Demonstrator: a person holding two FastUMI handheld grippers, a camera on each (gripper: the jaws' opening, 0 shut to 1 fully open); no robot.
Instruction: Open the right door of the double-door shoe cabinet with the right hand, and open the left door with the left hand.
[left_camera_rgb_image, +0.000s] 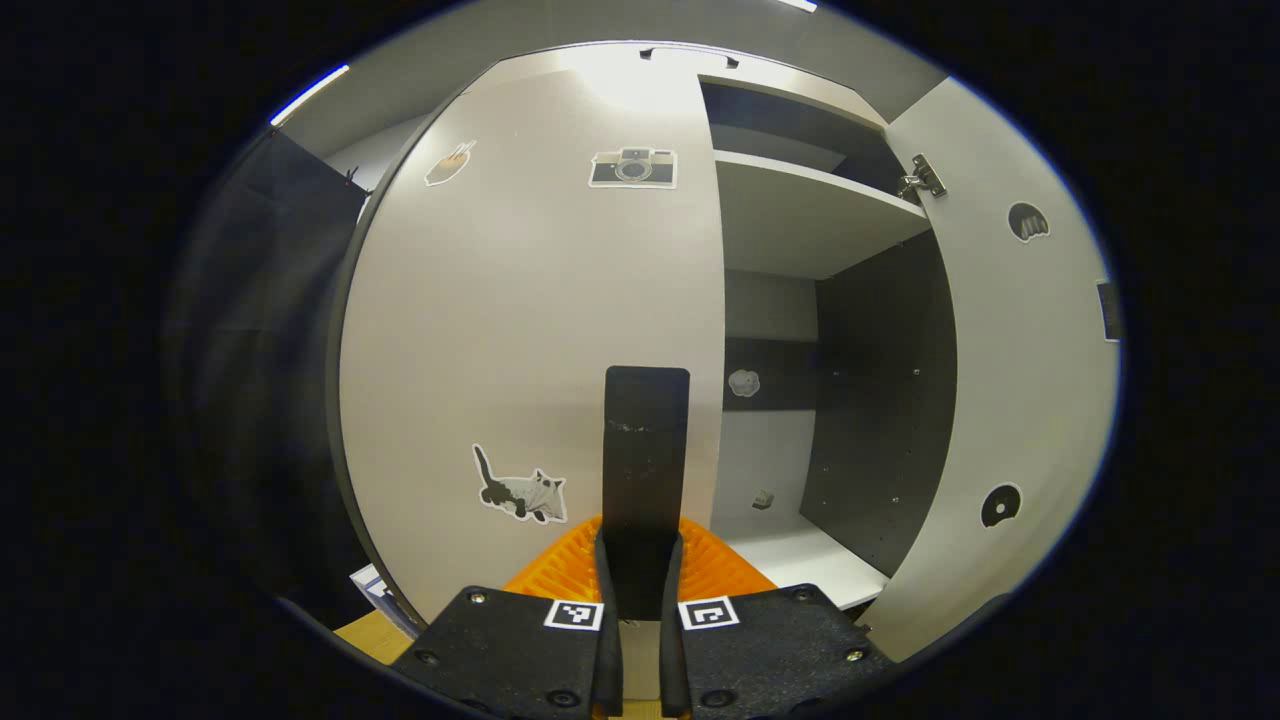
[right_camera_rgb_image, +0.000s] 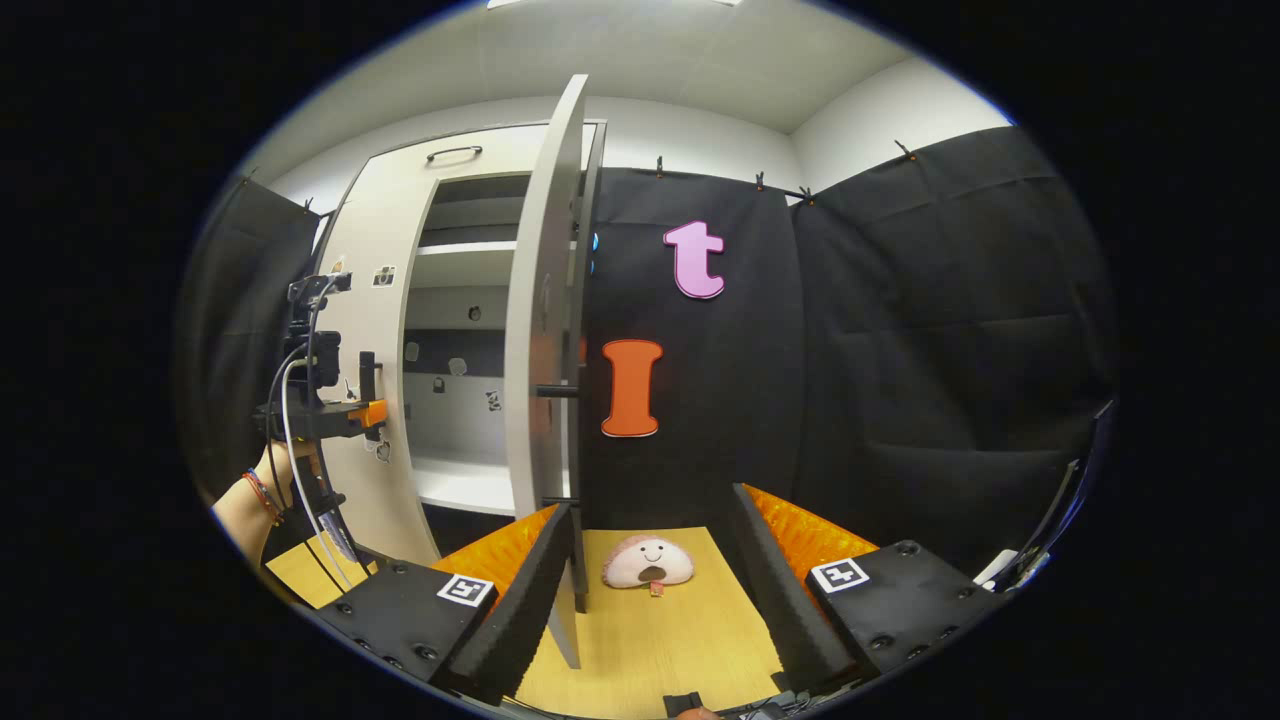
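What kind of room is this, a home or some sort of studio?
Most likely a recording booth staged like a home: black cloth walls, a white shoe cabinet with stickers, and a hand-held gripper at its left door.

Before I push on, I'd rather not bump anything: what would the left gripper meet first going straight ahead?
Probably the left door: the left gripper, fingers together, points at its face near the free edge. Depth is unclear.

Left gripper sitting bottom centre, fingers pinching together; right gripper gaping wide, lower centre.
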